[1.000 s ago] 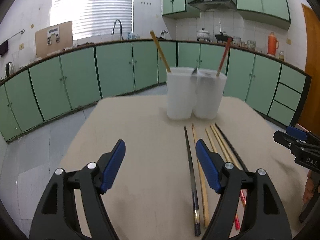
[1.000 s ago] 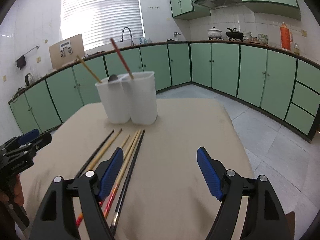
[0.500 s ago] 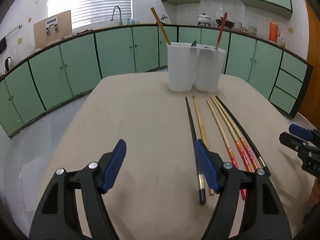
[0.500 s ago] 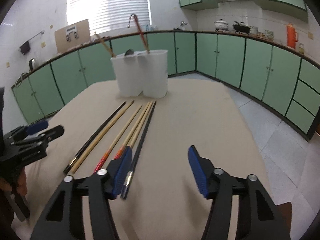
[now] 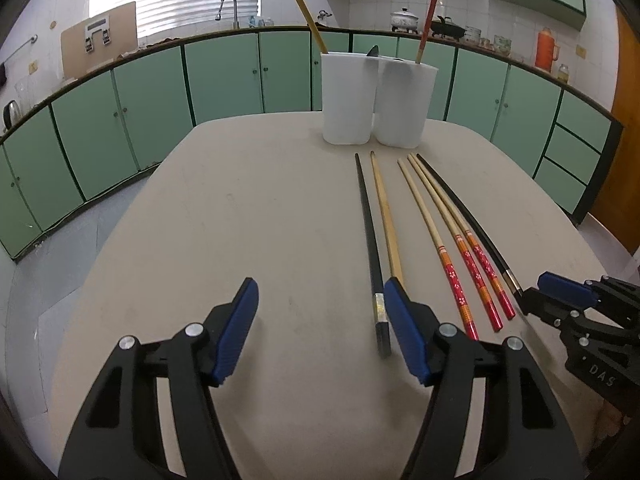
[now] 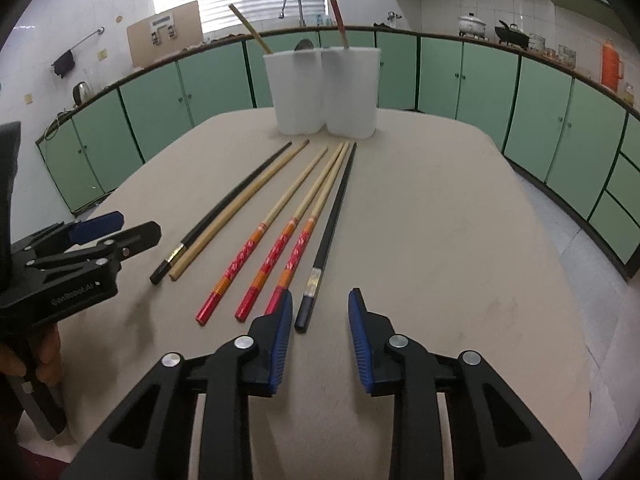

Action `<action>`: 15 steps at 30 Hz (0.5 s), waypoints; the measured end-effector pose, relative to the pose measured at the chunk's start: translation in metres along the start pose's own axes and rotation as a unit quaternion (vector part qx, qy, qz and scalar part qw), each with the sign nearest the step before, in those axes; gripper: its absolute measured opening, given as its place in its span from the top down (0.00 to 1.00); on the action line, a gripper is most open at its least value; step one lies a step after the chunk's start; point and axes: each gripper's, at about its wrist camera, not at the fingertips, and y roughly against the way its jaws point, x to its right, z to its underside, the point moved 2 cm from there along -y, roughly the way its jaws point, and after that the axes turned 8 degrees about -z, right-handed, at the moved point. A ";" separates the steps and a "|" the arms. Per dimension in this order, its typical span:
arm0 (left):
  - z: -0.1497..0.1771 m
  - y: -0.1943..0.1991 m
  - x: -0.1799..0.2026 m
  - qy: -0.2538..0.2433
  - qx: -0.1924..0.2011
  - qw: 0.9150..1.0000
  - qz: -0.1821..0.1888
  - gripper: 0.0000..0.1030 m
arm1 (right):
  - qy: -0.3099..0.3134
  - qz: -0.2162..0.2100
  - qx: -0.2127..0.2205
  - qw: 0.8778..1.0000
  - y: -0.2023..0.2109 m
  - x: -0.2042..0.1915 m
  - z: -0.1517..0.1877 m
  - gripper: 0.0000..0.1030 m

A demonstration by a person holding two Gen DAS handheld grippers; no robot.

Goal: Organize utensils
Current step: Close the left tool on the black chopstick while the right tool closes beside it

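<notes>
Six chopsticks [image 6: 280, 216] lie fanned on the beige desk [image 6: 440, 220], tips toward the white twin holder [image 6: 324, 92] at 12 o'clock. The right claw [image 6: 316, 336] gapes narrowly behind the black chopstick [image 6: 328, 232] — nothing gripped. The left claw [image 5: 320, 332] spreads wide, empty, with bare desk at 9 o'clock.

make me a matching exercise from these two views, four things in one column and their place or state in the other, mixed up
Things:
1. right gripper
2. left gripper
3. white holder
4. red-handled chopsticks

Places or states:
A. stands upright at the table's far end, utensils poking out
B. open, lined up with the butt end of the rightmost black chopstick
C. lie flat between the plain wooden chopstick and that black one
D. open wide, holding nothing

Pairs: 1-B, 2-D, 3-A, 4-C
</notes>
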 end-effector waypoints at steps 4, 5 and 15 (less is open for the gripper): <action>0.001 -0.004 0.001 0.001 -0.005 1.000 -0.001 0.39 | -0.001 0.003 -0.005 1.000 -0.003 0.000 0.002 0.73; 0.001 -0.004 0.002 0.001 -0.006 1.000 0.000 0.39 | 0.000 0.004 -0.006 1.000 -0.003 0.001 0.002 0.74; 0.003 -0.005 0.009 -0.015 -0.013 1.000 0.008 0.39 | -0.002 0.007 -0.002 1.000 -0.001 0.005 0.003 0.93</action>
